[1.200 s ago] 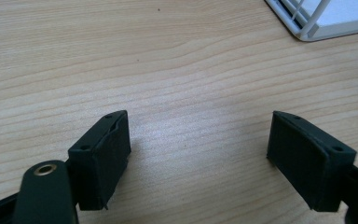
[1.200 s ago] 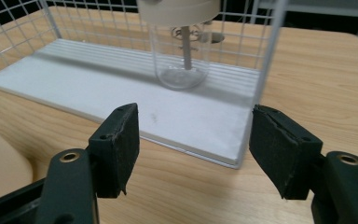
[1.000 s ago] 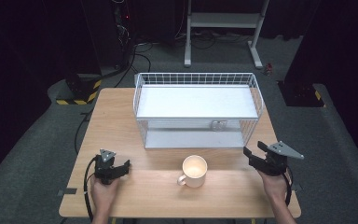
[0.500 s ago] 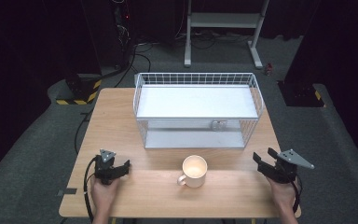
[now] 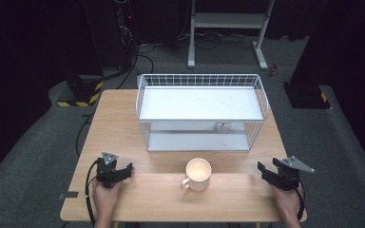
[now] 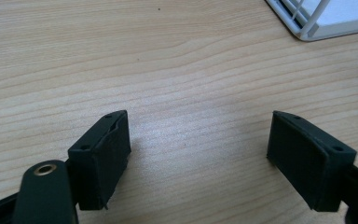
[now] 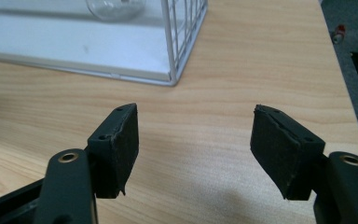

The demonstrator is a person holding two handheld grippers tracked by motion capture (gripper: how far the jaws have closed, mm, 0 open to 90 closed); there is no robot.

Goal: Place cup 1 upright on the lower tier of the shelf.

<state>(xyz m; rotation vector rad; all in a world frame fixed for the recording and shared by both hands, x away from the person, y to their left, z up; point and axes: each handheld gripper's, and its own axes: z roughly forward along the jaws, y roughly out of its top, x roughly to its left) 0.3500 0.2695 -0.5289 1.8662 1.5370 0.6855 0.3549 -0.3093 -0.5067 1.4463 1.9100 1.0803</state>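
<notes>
I am keeping both tools low over the worktop [image 5: 138, 118]: left tool [image 5: 126, 169] and right tool [image 5: 262, 170] gaping, gripping nothing. The mug [image 5: 198, 174] is standing between them, before the wire rack [image 5: 202, 111].

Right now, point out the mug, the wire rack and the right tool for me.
mug [image 5: 198, 174], high view, on its pale inside.
wire rack [image 5: 199, 80], high view, on its back top rim.
right tool [image 5: 266, 170], high view, midway between its open fingertips.

No text, label, brand or number can be read in these pictures, not on the mug [image 5: 198, 174], the wire rack [image 5: 202, 111] or the bench [image 5: 119, 114].
</notes>
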